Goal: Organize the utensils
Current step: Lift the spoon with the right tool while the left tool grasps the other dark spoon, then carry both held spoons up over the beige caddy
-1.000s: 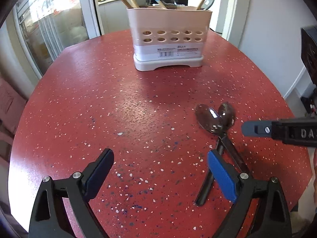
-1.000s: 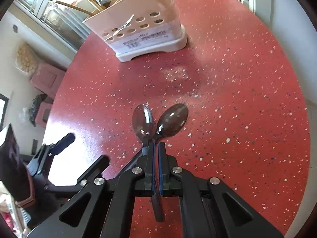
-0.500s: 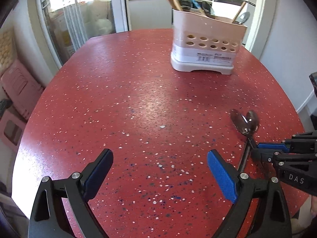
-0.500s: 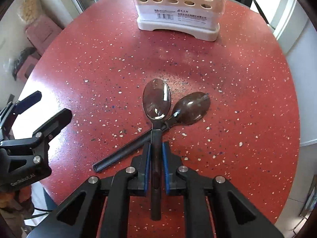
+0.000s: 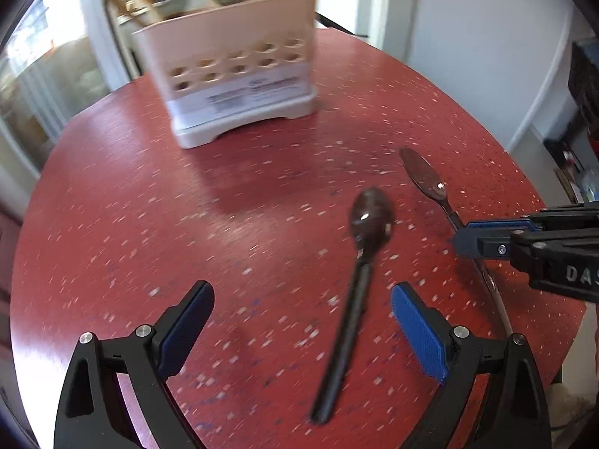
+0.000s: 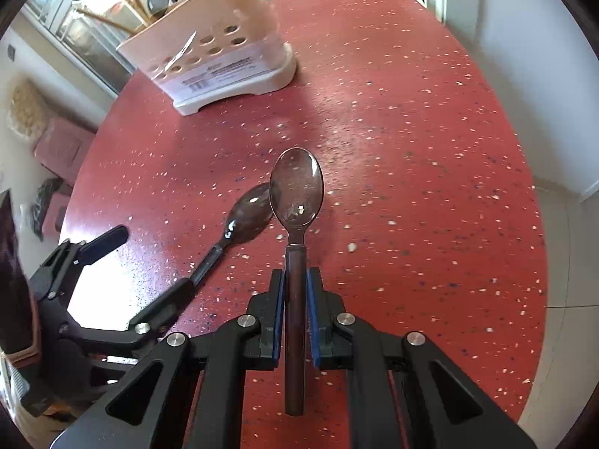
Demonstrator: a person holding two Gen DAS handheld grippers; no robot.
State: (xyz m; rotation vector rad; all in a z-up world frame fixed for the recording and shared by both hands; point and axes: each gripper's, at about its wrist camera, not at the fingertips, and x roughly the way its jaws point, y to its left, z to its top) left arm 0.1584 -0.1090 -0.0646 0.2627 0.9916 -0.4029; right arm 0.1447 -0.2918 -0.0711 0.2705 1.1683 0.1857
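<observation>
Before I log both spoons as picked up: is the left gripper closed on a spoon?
No, the left gripper stands wide open, and the black-handled spoon lies on the table between its pads.

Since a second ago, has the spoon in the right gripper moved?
Yes. The held spoon no longer crosses the black-handled spoon lying on the table; it now sits to its right, apart, clamped in the right gripper.

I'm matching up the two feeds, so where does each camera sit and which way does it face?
Left wrist: sits on the left claw, tilted down over the red table towards the holder; its open fingers flank the black spoon.
Right wrist: sits on the right claw, tilted down; its pads grip the brown spoon.
Shared: table, holder, both spoons, and each other's claw.
</observation>
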